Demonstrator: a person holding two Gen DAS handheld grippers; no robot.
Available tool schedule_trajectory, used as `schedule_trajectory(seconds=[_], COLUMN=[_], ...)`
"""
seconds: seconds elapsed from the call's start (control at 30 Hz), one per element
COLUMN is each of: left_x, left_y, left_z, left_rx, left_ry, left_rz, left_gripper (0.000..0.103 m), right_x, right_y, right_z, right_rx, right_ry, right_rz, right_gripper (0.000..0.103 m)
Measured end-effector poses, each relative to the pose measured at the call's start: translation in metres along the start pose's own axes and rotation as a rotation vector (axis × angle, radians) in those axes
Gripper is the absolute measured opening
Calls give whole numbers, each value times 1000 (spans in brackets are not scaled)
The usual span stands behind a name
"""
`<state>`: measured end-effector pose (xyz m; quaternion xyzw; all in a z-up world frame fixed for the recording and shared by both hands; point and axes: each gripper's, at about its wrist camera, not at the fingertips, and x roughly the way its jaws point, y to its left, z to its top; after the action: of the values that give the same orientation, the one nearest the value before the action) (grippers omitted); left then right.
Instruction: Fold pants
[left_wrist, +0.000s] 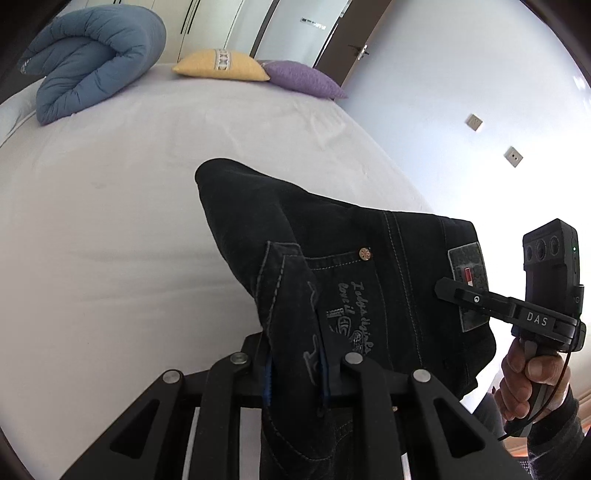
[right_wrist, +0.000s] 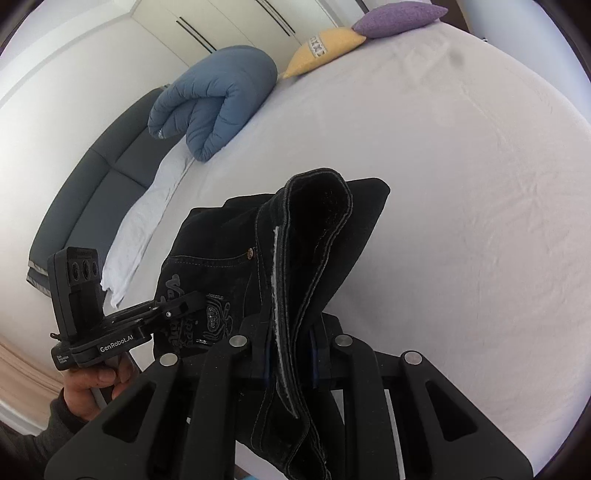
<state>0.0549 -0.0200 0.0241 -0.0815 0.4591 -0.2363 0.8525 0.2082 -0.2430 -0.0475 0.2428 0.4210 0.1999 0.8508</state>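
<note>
Black jeans with a stitched back pocket hang above the white bed, held up at the waistband by both grippers. In the left wrist view my left gripper is shut on a fold of the waistband. My right gripper reaches in from the right and pinches the waistband beside the leather patch. In the right wrist view my right gripper is shut on the doubled waistband edge of the jeans, and my left gripper grips the pocket side at lower left. The legs are hidden below.
A rolled blue duvet lies at the bed's far end, next to a yellow pillow and a purple pillow. The wall with sockets runs along one side. A dark sofa stands beyond the bed.
</note>
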Motion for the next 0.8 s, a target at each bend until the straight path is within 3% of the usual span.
schedule_trajectory(seconds=[0.23,0.4,0.47,0.5,0.57,0.63,0.7,0.77,0.8], left_x=[58,130,162,172,175,170,161,139,125], left_y=[-4,17,26,32,44,42,37,41,38], left_z=[53,59,50,46,40,38,36,34,32], left_rx=[35,30,22,6,-54,-40,-8,-2,5], left_ry=[19,125,175,175,141,111,97,32,-8], left_rz=[19,17,57,84,52,59,87,88,97], left_gripper=[19,22,39,59,63,69,71,71,77], right_x=[20,61,83,86,82,74,64,46,34], right_y=[-46,-128,-157,-171,-184,-189,-181,-169,-160], right_z=[75,81,71,65,55,50,46,42,40], right_rx=[32,159,208,236,277,286,261,237,214], right_ry=[7,93,132,118,60,23,6,-37,-66], right_rz=[-8,-41,-108,-73,20,60,20,-59,-109], right_gripper=[13,15,24,26,26,28,32,50,52])
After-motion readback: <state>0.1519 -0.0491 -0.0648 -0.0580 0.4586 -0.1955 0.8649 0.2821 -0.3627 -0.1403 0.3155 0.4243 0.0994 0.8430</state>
